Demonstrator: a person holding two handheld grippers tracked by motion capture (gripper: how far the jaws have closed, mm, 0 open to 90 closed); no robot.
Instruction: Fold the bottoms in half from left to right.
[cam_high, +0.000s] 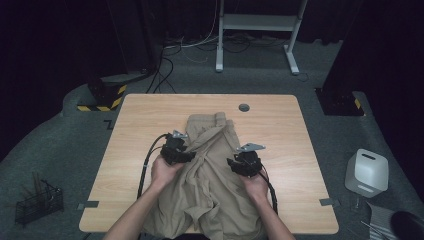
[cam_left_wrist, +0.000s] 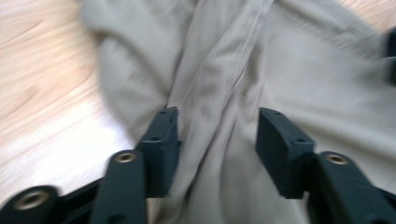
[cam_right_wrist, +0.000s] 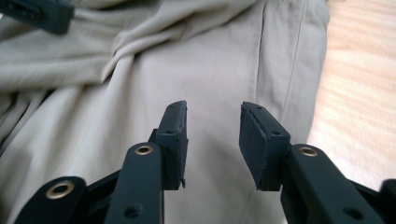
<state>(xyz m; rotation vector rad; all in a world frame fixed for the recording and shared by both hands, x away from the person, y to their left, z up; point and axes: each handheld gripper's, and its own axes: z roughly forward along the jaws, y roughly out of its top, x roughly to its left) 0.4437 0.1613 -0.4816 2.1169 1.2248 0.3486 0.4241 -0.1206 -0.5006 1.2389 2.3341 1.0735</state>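
Both hand-held grippers, left (cam_high: 186, 156) and right (cam_high: 235, 166), spread, unpinched, over khaki trousers (cam_high: 212, 185) beneath.

A: How are the arms set?

B: Both bare forearms are brought in from the near edge, angled slightly toward each other. The left claw (cam_high: 183, 151) is held in the left hand (cam_high: 164, 171), the right claw (cam_high: 239, 164) in the right hand (cam_high: 256, 184).

A: And the jaws?

B: On both claws the jaws are parted with nothing pinched between the pads. Both claws are pointed forward and down.
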